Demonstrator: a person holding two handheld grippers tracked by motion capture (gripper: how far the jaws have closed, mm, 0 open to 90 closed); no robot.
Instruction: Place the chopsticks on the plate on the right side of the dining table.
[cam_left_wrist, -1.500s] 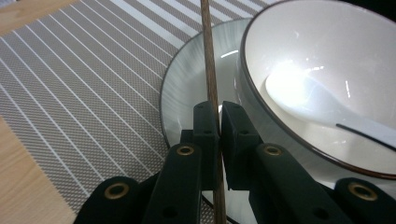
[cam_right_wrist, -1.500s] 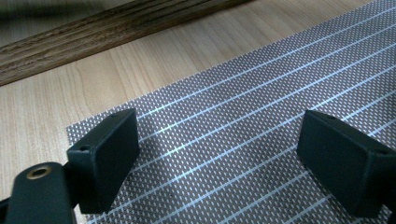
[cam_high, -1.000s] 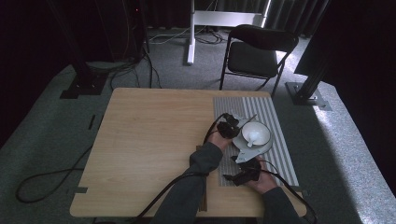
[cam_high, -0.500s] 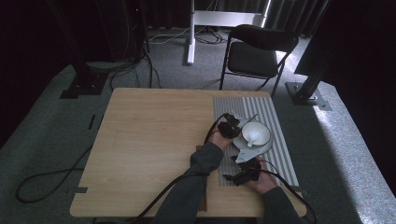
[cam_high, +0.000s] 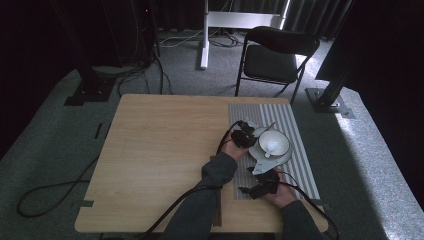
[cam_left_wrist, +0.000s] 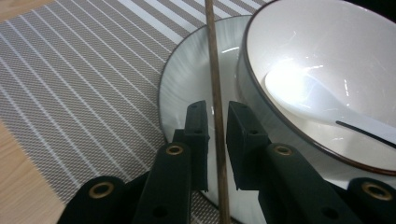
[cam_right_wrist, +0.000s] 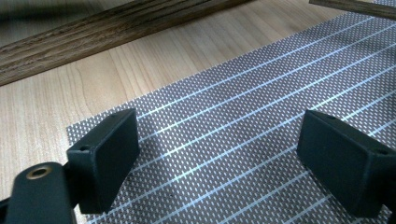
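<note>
A thin brown chopstick (cam_left_wrist: 215, 70) runs straight up between the jaws of my left gripper (cam_left_wrist: 217, 109). The jaws have just been opening, and a narrow gap shows on each side of the stick. The gripper hovers over the rim of a white plate (cam_left_wrist: 187, 79) that carries a white bowl (cam_left_wrist: 327, 46) with a white spoon (cam_left_wrist: 308, 100) in it. In the high view my left gripper (cam_high: 245, 135) sits at the bowl's (cam_high: 280, 139) left side. My right gripper (cam_right_wrist: 233, 154) stands wide open over the striped placemat (cam_right_wrist: 224, 116), with nothing between its jaws.
The grey striped placemat (cam_high: 297, 125) covers the right part of the wooden table (cam_high: 160, 150). A dark wood-grained strip (cam_right_wrist: 93, 28) crosses the table beyond the mat's corner. A black folding chair (cam_high: 272, 60) stands behind the table. Cables lie on the floor at left.
</note>
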